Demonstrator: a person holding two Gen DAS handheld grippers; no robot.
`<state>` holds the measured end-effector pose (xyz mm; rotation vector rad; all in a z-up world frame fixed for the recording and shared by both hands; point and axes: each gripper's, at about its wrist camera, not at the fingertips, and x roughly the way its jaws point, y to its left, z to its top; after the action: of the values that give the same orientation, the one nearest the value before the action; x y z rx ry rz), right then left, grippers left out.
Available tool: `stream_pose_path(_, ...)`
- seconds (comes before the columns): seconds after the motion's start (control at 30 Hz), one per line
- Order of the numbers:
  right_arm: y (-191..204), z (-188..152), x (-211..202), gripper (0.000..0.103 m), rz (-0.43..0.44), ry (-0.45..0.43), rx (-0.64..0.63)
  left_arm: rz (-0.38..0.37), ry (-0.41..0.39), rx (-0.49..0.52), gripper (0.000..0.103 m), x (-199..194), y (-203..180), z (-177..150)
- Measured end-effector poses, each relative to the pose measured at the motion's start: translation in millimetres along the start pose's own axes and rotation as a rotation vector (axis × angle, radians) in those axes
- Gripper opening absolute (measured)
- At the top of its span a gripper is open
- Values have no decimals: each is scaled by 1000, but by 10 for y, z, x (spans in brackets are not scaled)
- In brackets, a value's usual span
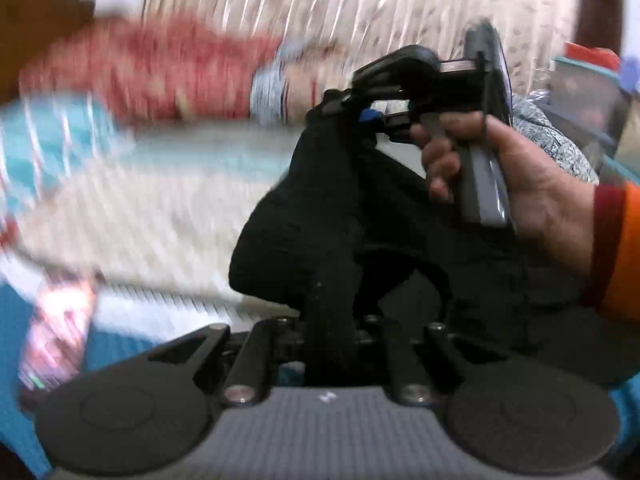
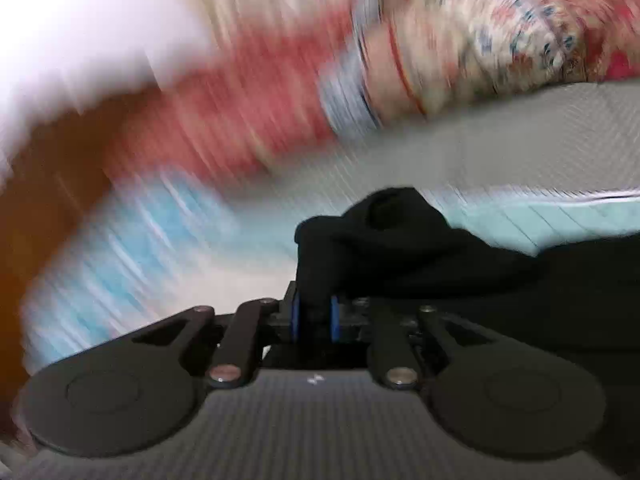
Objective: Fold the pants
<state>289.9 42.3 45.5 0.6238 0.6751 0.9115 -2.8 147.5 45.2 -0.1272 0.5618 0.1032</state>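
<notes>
The black pants (image 1: pixel 304 220) hang bunched in the air between both grippers. My left gripper (image 1: pixel 328 344) is shut on a fold of the black cloth, which covers its fingertips. The right gripper (image 1: pixel 360 114), held by a hand (image 1: pixel 520 184), shows in the left wrist view, clamped on the upper edge of the pants. In the right wrist view, my right gripper (image 2: pixel 316 316) is shut on the pants (image 2: pixel 384 240), with the cloth pinched between its blue pads (image 2: pixel 335 318). Both views are motion-blurred.
A bed with a pale, light-blue sheet (image 2: pixel 160 232) lies below. A red and cream patterned pillow or blanket (image 2: pixel 500 32) lies at the far side, also in the left wrist view (image 1: pixel 152 68). A phone-like object (image 1: pixel 56 344) lies at lower left.
</notes>
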Motion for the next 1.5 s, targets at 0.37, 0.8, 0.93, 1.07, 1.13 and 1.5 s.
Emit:
stream_pose_path(0.37,129,-642,838,61,-419,290,-299,165,216,-32,40,467,47,-311)
stream_pose_path(0.8,338,-1012,-743,30,-281,191,-377,-126,229,-460,59,75,768,-304)
stream_pose_path(0.93,390,-1290,-831,24,-249,249,-402,-206,262,-569,75,215,939,-245)
stream_pose_path(1.07,406,-1606,-570,26,-193,414,-366,-170,308,-557,53,483,850,-229)
stream_pose_path(1.13,363,-1920,-332,27,-259,569,-398,-162,339,-558,42,487,792,-257)
stream_pose_path(1.5,597,-1782,-562,60,-254,387,-499,-87,312,-487,54,227,692,-282)
